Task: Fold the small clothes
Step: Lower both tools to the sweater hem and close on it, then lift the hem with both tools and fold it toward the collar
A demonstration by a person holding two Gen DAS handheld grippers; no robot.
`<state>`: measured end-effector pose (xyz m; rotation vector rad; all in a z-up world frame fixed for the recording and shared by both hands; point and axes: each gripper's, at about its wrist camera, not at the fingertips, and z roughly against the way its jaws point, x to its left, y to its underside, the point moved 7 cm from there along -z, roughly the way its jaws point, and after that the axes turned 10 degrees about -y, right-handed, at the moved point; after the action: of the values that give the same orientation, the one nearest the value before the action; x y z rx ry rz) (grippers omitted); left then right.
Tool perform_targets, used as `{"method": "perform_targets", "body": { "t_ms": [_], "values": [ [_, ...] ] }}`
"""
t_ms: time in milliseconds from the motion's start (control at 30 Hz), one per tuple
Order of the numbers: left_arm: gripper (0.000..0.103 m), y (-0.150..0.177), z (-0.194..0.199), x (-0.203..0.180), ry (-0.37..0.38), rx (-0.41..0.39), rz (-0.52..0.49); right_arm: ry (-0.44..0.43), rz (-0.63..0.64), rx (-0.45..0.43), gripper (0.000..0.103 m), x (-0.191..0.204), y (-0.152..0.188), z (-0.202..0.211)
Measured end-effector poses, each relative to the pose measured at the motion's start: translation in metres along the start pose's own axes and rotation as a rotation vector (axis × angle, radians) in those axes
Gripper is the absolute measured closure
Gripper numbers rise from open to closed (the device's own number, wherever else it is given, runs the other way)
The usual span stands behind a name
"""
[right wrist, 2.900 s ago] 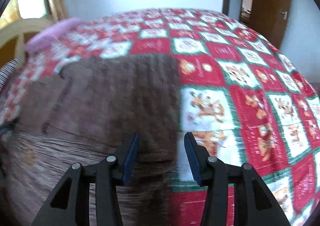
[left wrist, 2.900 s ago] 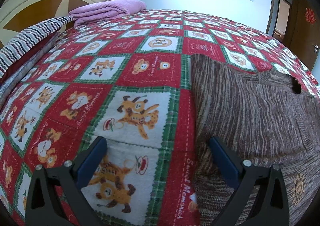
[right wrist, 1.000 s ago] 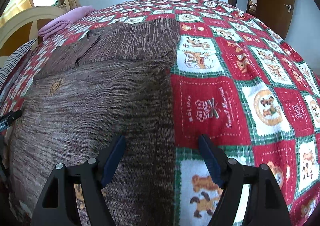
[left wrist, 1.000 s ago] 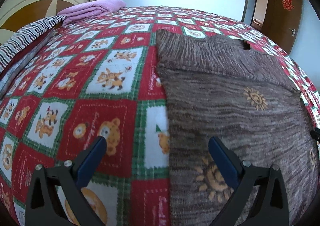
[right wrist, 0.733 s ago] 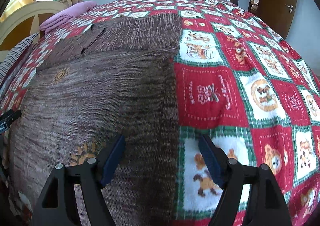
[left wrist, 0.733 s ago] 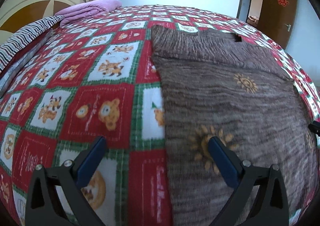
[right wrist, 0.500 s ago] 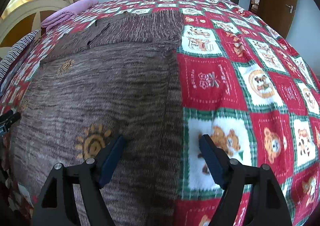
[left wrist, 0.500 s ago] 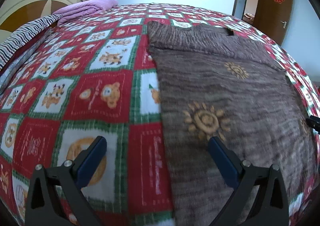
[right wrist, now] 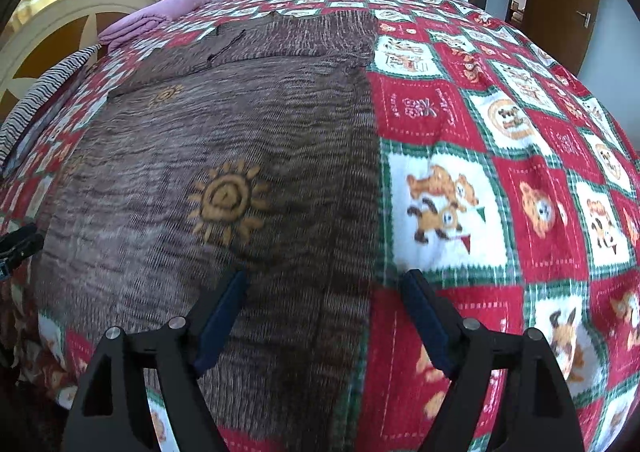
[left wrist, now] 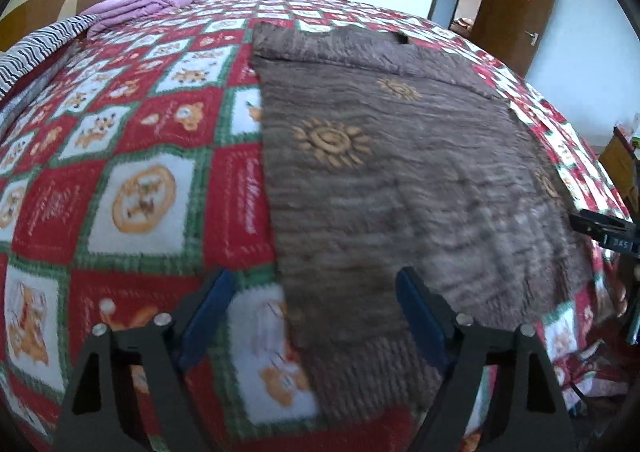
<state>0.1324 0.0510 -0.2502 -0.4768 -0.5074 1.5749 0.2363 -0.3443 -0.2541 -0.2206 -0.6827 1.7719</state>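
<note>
A brown knit sweater (left wrist: 400,171) with orange sun motifs lies flat on the bed, its sleeves folded across the far end. In the right wrist view the sweater (right wrist: 240,155) fills the left half. My left gripper (left wrist: 316,288) is open and empty, above the sweater's near left edge. My right gripper (right wrist: 324,292) is open and empty, above the sweater's near right edge. The tip of the right gripper shows at the right edge of the left wrist view (left wrist: 604,228).
The bed wears a red, green and white bear-patterned blanket (left wrist: 140,155). A folded purple blanket (left wrist: 148,7) and a striped cloth (left wrist: 36,47) lie by the headboard. A brown door (left wrist: 516,11) stands at the far right. The bed's near edge is just below both grippers.
Both grippers have drawn back along the sweater from its far end toward its near hem. The right gripper has opened wider. The sweater has not moved.
</note>
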Motion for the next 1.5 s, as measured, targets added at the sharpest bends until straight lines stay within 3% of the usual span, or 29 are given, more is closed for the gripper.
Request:
{"method": "perform_targets", "body": {
  "t_ms": [200, 500, 867, 933, 1033, 1067, 1200, 1300, 1333, 1400, 1500],
  "values": [
    [0.027, 0.011, 0.005, -0.013, -0.002, 0.009, -0.029, -0.028, -0.001, -0.021, 0.022, 0.000, 0.007, 0.004],
    [0.038, 0.014, 0.009, -0.008, -0.010, 0.029, 0.006, -0.070, -0.030, -0.035, 0.022, -0.002, 0.009, 0.008],
    [0.039, 0.018, 0.007, -0.011, -0.068, 0.011, -0.030, -0.117, -0.061, 0.014, 0.022, -0.002, 0.018, 0.019],
    [0.044, 0.019, 0.007, -0.010, -0.061, 0.010, -0.031, -0.134, -0.072, 0.020, 0.022, -0.004, 0.022, 0.021],
    [0.078, 0.018, 0.010, -0.013, -0.036, -0.002, -0.050, -0.161, -0.094, 0.026, 0.022, -0.006, 0.031, 0.022],
    [0.091, 0.017, 0.012, -0.014, -0.021, -0.006, -0.049, -0.161, -0.089, 0.030, 0.025, -0.004, 0.033, 0.022],
    [0.097, 0.014, 0.013, -0.009, 0.025, 0.001, -0.020, -0.136, -0.035, 0.058, 0.042, 0.004, 0.041, 0.021],
    [0.098, 0.010, 0.017, -0.004, 0.068, 0.003, 0.015, -0.126, -0.013, 0.069, 0.074, 0.004, 0.043, 0.023],
    [0.098, 0.008, 0.019, -0.004, 0.074, -0.001, 0.021, -0.153, -0.024, 0.073, 0.094, 0.003, 0.043, 0.024],
    [0.098, 0.005, 0.024, -0.004, 0.085, -0.014, 0.024, -0.229, -0.061, 0.080, 0.094, 0.002, 0.043, 0.029],
    [0.098, 0.000, 0.034, -0.004, 0.102, -0.036, 0.020, -0.236, -0.058, 0.055, 0.095, 0.000, 0.039, 0.041]
  ]
}}
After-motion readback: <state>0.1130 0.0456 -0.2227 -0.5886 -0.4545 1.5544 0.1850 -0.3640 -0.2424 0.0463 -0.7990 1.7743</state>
